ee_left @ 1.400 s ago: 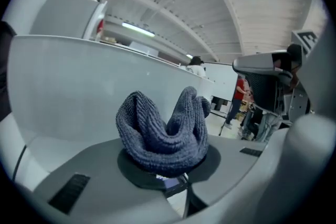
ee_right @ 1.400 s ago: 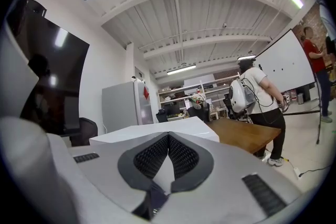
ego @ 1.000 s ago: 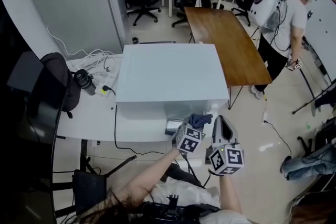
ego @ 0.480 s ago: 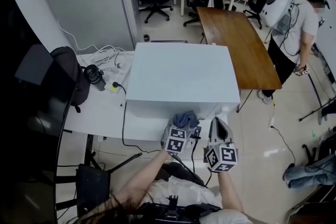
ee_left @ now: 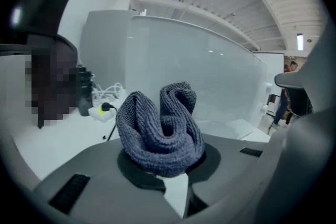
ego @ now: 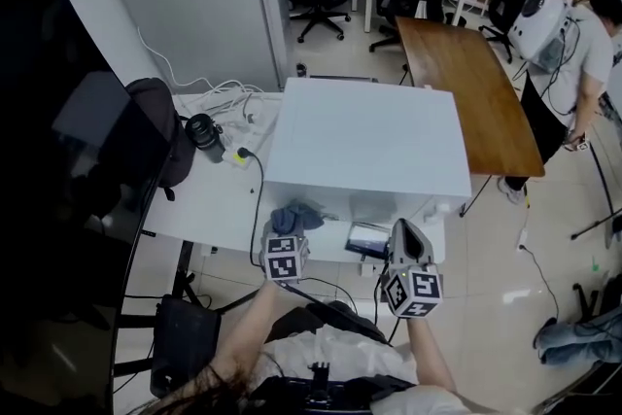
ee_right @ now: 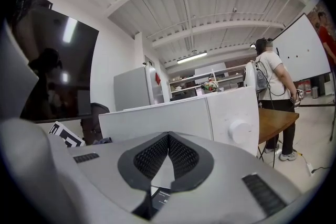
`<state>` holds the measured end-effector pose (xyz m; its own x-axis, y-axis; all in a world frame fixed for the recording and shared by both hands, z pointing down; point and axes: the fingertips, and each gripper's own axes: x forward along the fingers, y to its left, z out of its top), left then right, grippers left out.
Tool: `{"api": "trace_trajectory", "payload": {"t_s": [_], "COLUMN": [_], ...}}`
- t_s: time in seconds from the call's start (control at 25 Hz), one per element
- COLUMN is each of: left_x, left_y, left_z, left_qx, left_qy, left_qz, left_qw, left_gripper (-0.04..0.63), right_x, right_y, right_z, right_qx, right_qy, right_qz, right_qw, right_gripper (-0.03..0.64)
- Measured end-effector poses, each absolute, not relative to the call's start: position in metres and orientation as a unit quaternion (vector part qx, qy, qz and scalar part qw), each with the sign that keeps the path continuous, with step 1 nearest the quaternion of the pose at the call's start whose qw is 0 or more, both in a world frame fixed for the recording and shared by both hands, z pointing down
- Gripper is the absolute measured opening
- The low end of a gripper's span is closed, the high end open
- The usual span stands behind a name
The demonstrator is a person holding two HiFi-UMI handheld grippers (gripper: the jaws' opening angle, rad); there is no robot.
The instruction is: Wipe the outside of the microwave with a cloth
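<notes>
Gripping the bunched blue-grey cloth [ee_left: 160, 134], your left gripper [ee_left: 167, 168] sits low and left of centre, just beside the front left corner of the white microwave [ego: 369, 146]. Your right gripper [ee_right: 168, 160], low centre, is clenched on nothing. The microwave fills the right end of the white desk [ego: 199, 204], with cables [ego: 219, 102] and a black bag [ego: 165, 136] to its left. Open floor and a wooden table [ego: 466, 87] lie at upper right.

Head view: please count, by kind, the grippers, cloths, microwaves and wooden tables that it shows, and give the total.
Grippers: 2 (left gripper, right gripper)
Cloth: 1
Microwave: 1
Wooden table: 1
Total: 5
</notes>
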<state>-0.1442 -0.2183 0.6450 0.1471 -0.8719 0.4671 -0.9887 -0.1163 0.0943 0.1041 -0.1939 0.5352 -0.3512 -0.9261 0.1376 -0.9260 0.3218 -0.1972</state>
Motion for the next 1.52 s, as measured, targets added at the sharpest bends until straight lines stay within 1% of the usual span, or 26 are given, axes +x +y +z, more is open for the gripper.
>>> {"api": "trace_trajectory", "payload": {"t_s": [0.16,0.4,0.8,0.96,1.08,1.16,1.36,1.52], "left_x": [-0.184,-0.185,-0.126,-0.103,-0.087,-0.079,-0.079,-0.077], "left_y": [-0.215,-0.209,-0.167,-0.124,-0.087,-0.063,-0.023,0.004], "left_z": [0.642,0.634,0.555,0.521,0.504,0.499,0.492,0.489], "left_qx": [0.684,0.698,0.781,0.805,0.813,0.809,0.774,0.751], "left_qy": [-0.687,-0.679,-0.606,-0.576,-0.563,-0.566,-0.619,-0.644], "left_qz": [0.132,0.107,0.029,0.002,-0.019,-0.032,-0.04,-0.046], "left_qw": [0.207,0.2,0.152,0.142,0.147,0.152,0.131,0.138], "left_gripper": [0.057,0.057,0.057,0.057,0.057,0.057,0.056,0.055], "right_x": [0.095,0.093,0.099,0.098,0.103,0.109,0.12,0.123], "right_y": [-0.193,-0.186,-0.144,-0.12,-0.102,-0.087,-0.058,-0.035], "right_z": [0.534,0.526,0.501,0.483,0.471,0.465,0.458,0.452], "right_qx": [-0.566,-0.578,-0.61,-0.604,-0.596,-0.592,-0.568,-0.544], "right_qy": [0.815,0.807,0.784,0.79,0.796,0.799,0.816,0.832], "right_qz": [-0.122,-0.121,-0.107,-0.095,-0.085,-0.085,-0.085,-0.08], "right_qw": [0.002,0.011,0.044,0.052,0.057,0.062,0.07,0.069], "right_gripper": [0.018,0.018,0.018,0.018,0.018,0.018,0.018,0.017]}}
